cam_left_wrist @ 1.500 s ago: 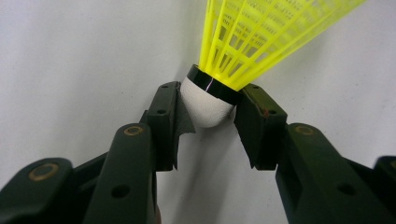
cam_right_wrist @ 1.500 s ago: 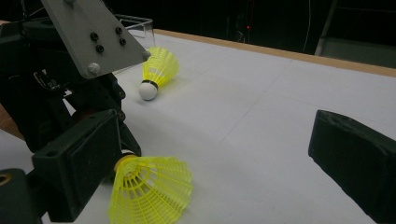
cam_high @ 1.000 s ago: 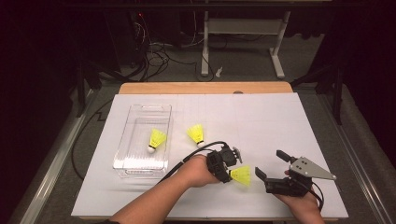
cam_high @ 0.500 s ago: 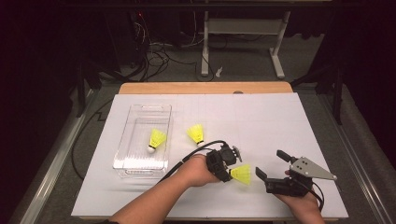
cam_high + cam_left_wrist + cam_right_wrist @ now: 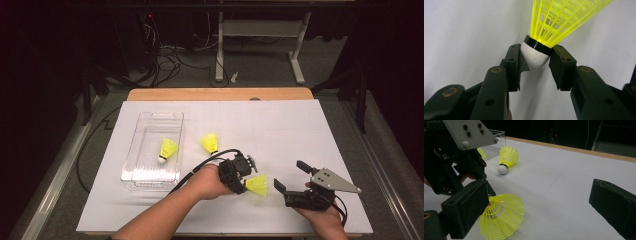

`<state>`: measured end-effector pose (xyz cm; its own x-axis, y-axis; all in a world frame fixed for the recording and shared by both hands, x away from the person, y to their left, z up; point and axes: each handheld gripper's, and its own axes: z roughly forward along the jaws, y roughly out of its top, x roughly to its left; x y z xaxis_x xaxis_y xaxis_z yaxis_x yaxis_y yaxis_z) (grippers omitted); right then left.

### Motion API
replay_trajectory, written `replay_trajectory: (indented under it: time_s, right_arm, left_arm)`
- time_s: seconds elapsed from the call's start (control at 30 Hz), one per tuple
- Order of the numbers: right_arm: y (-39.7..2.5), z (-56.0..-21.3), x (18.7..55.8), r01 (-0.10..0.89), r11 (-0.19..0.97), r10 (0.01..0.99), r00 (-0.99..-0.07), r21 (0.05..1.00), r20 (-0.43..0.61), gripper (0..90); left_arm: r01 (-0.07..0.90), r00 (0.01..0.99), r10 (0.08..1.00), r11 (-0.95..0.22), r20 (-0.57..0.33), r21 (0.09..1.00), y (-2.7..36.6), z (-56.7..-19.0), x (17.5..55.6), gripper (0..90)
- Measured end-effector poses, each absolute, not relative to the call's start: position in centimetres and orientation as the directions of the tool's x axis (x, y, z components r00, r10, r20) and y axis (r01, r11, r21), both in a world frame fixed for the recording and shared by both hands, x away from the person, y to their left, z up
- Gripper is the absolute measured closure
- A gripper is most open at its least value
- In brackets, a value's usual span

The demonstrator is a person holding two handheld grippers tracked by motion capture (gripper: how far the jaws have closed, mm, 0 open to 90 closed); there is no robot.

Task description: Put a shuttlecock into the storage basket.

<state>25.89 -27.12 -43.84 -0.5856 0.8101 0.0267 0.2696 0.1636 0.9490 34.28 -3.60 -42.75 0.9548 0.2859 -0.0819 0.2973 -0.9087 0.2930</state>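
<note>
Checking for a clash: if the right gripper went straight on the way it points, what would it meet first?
Probably the shuttlecock held by the left gripper; it lies just ahead between the right gripper's open jaws, though depth is unclear.

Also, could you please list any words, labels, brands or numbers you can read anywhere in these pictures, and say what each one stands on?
None can be read.
Yellow plastic shuttlecock with white cork tip between the left gripper jaws: only a plain black band, no print.
Clear plastic box: no label visible.
Grey three-cornered plate on the right gripper: only screws.

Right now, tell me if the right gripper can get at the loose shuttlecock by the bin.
Probably yes: the right gripper is open, and bare table lies between it and the loose shuttlecock.
</note>
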Motion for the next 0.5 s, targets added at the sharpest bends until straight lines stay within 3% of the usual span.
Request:
replay_trajectory:
  time_s: [0.5]
  right_arm:
    - [-27.12, -43.87, 25.89, 0.273, 0.164, 0.810, -0.586, 0.948, 0.029, 3.0]
  left_arm:
    - [0.313, 0.949, 0.304, -0.900, -0.077, 0.302, -2.75, -42.38, 34.18, 62.8]
